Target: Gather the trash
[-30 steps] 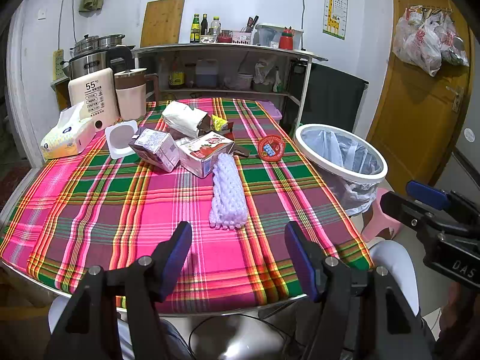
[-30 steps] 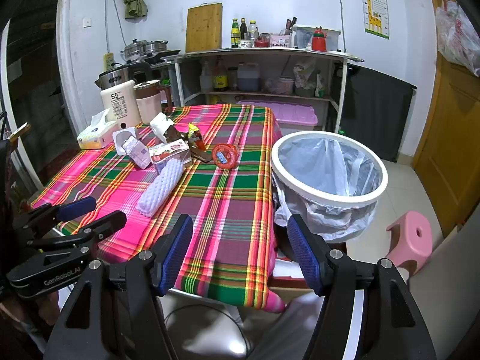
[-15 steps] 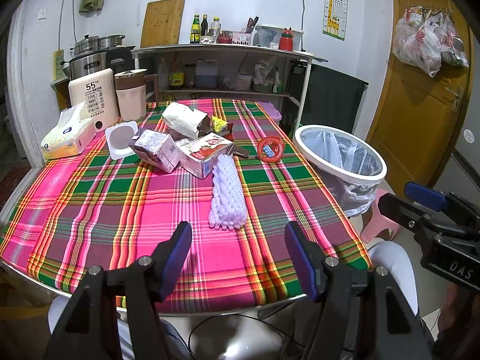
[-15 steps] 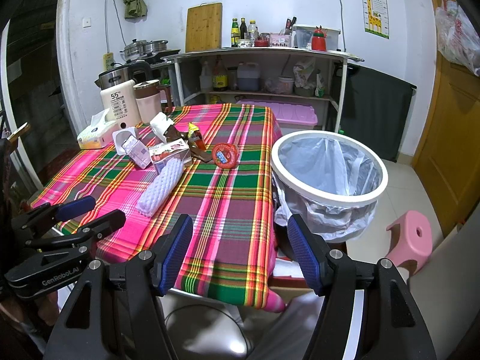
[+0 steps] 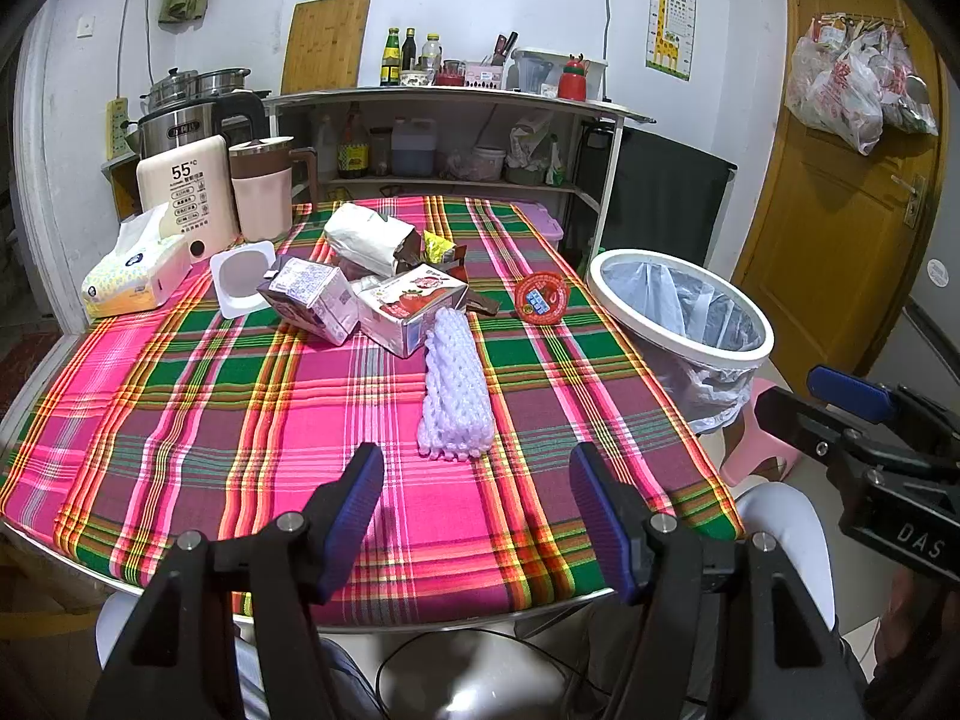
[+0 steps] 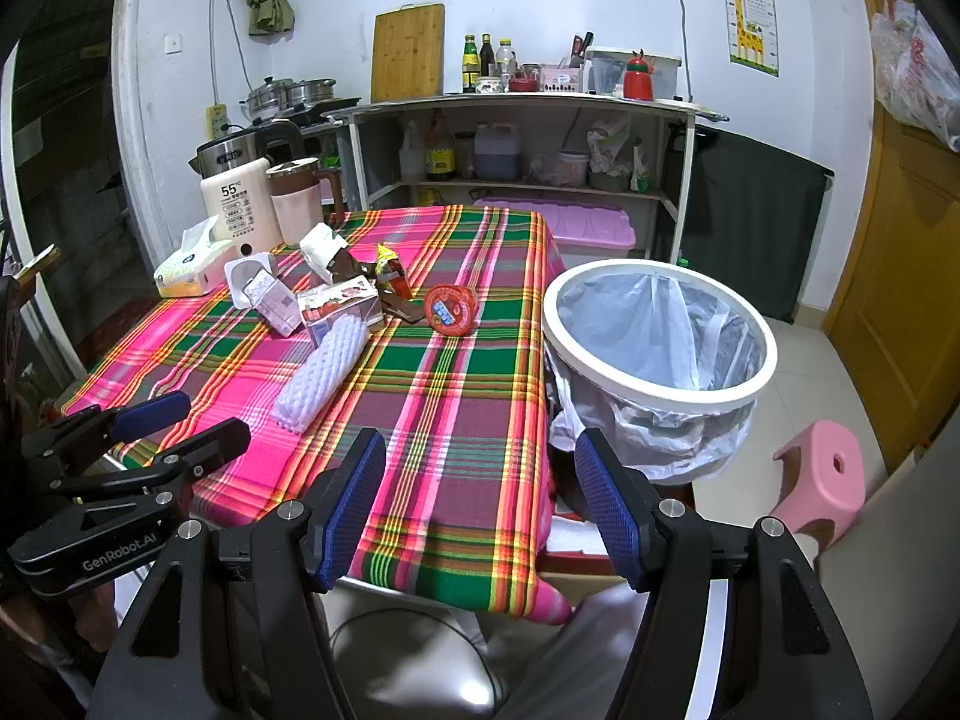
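The left gripper (image 5: 477,504) hangs over the near edge of the table (image 5: 180,420), jaws spread wide with nothing between them. The right gripper (image 6: 480,495) is off the table's near right corner, jaws just as wide and empty.

The trash lies in one cluster past the table's middle, at about 12 o'clock from the left gripper. Counted in the left view: one foam net (image 5: 455,384), lavender, lying lengthwise and nearest to the left gripper; two cartons, a red-printed one (image 5: 411,306) touching the net's far end and a purple-and-white one (image 5: 309,303) just beside it at 9 o'clock; one white tray (image 5: 240,276) leaning behind the purple carton; one white bag (image 5: 369,240) at the far side of the pile; one yellow wrapper (image 5: 438,247) and one brown wrapper (image 5: 477,300) beside the bag; and one red round cup (image 5: 540,298) apart from the pile, at 3 o'clock of it.

One bin (image 6: 660,330) with a white rim and a clear liner stands off the table's right edge, at 1 o'clock from the right gripper. It looks empty.

At the table's far left corner stand one tissue pack (image 5: 135,273), one cream appliance marked 55 (image 5: 183,195) and one pink jug (image 5: 264,192). One pink stool (image 6: 825,480) sits on the floor at 4 o'clock of the bin.
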`<action>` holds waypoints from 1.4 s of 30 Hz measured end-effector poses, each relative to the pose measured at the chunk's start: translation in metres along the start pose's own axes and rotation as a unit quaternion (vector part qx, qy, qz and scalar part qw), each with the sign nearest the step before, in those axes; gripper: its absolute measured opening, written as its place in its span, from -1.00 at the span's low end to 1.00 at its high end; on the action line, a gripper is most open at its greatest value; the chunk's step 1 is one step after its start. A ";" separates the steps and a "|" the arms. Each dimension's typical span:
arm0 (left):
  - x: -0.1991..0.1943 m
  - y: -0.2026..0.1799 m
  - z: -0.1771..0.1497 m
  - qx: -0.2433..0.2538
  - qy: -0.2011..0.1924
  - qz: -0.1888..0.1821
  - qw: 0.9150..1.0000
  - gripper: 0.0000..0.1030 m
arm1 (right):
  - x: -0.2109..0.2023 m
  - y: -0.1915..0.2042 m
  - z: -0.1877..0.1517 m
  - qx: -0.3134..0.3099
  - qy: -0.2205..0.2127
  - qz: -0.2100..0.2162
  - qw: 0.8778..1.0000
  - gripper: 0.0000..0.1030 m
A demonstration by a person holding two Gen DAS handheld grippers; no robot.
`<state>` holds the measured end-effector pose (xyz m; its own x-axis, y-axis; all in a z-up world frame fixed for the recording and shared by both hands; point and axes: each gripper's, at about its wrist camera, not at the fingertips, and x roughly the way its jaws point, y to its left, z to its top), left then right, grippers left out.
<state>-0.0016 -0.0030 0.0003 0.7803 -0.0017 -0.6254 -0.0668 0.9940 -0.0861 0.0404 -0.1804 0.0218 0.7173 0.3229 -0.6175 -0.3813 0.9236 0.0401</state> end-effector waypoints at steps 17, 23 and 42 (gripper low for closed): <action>0.000 0.000 0.000 0.000 0.000 0.000 1.000 0.29 | 0.006 0.001 -0.003 -0.001 0.002 0.001 1.000 0.29; 0.000 0.000 0.000 -0.001 0.000 0.000 1.000 0.29 | 0.003 0.000 -0.001 0.000 0.003 0.001 1.000 0.29; 0.014 0.003 0.003 -0.004 0.002 -0.010 1.000 0.29 | 0.014 0.002 0.000 0.003 0.010 0.007 1.000 0.29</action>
<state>0.0112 -0.0001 -0.0062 0.7789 -0.0228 -0.6268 -0.0550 0.9930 -0.1045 0.0495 -0.1738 0.0132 0.6999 0.3307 -0.6331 -0.3870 0.9205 0.0530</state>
